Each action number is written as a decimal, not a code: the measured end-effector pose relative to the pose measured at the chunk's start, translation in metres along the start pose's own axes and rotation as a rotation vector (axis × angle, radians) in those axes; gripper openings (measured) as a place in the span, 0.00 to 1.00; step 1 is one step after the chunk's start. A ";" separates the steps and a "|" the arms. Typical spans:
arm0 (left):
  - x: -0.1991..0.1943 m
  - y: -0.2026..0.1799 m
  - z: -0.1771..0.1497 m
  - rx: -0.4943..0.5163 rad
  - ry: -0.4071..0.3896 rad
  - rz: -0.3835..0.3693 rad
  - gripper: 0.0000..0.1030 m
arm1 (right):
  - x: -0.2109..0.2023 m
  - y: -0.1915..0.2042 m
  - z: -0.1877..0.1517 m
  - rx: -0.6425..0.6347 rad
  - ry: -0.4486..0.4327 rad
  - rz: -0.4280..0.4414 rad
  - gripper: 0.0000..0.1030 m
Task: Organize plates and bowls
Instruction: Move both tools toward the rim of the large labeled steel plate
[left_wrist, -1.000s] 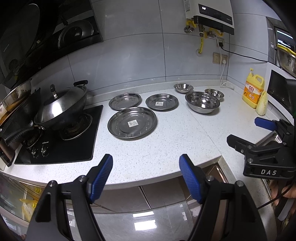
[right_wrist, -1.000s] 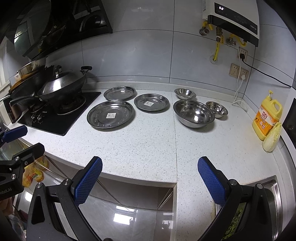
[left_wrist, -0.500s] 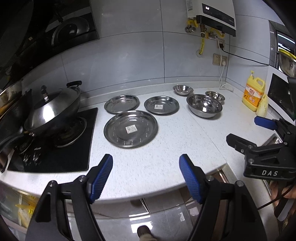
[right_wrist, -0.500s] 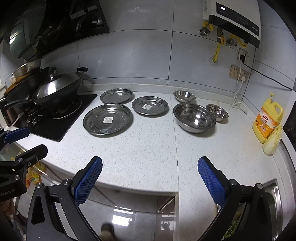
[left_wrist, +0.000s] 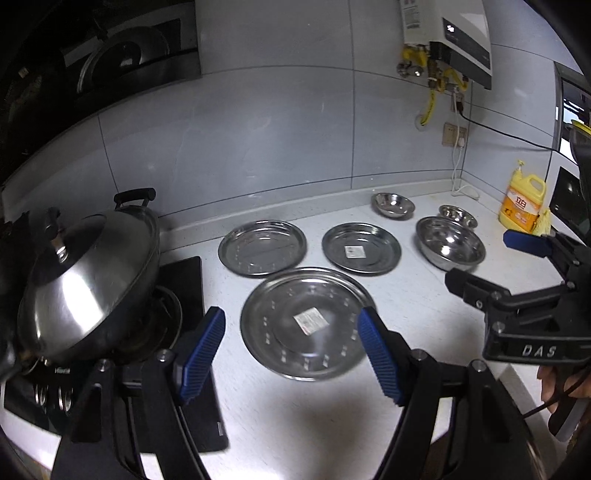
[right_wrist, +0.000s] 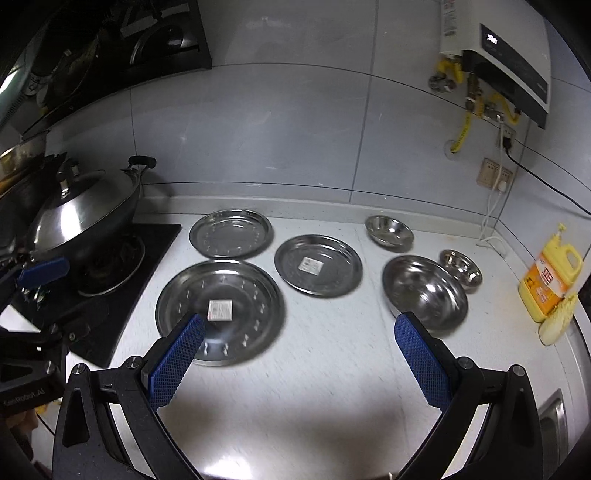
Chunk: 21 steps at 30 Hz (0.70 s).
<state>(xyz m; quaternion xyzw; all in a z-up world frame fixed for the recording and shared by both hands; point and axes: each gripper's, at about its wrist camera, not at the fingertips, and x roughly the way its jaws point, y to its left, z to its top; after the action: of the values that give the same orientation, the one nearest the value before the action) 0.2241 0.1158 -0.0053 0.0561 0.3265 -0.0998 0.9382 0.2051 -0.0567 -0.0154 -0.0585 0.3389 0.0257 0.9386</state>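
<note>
We are holding our left claw (left_wrist: 291, 347) and our right claw (right_wrist: 299, 354) wide open over the white desk (right_wrist: 332, 350), gripping nothing. Nearest us, the big plate (right_wrist: 236, 295) is lying flat. Behind it, two smaller plates (right_wrist: 317, 266) are sitting side by side. To the right, the big bowl (right_wrist: 424, 291) is sitting near two little bowls (right_wrist: 388, 230) by the wall.

Glossy metal plates (right_wrist: 220, 312) and bowls (right_wrist: 424, 290) on a speckled, matt countertop (right_wrist: 332, 350).
</note>
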 end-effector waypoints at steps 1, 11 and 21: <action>0.007 0.007 0.003 0.001 0.006 -0.007 0.71 | 0.007 0.005 0.003 0.005 0.007 0.000 0.99; 0.053 0.025 0.017 0.012 0.051 -0.053 0.71 | 0.054 0.025 0.020 0.023 0.078 -0.007 0.99; 0.098 0.026 0.023 -0.023 0.135 -0.028 0.71 | 0.099 0.017 0.024 0.009 0.154 0.051 0.99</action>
<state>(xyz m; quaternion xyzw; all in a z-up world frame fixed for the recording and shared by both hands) 0.3187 0.1220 -0.0480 0.0475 0.3907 -0.1054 0.9132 0.2949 -0.0359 -0.0625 -0.0471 0.4114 0.0437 0.9092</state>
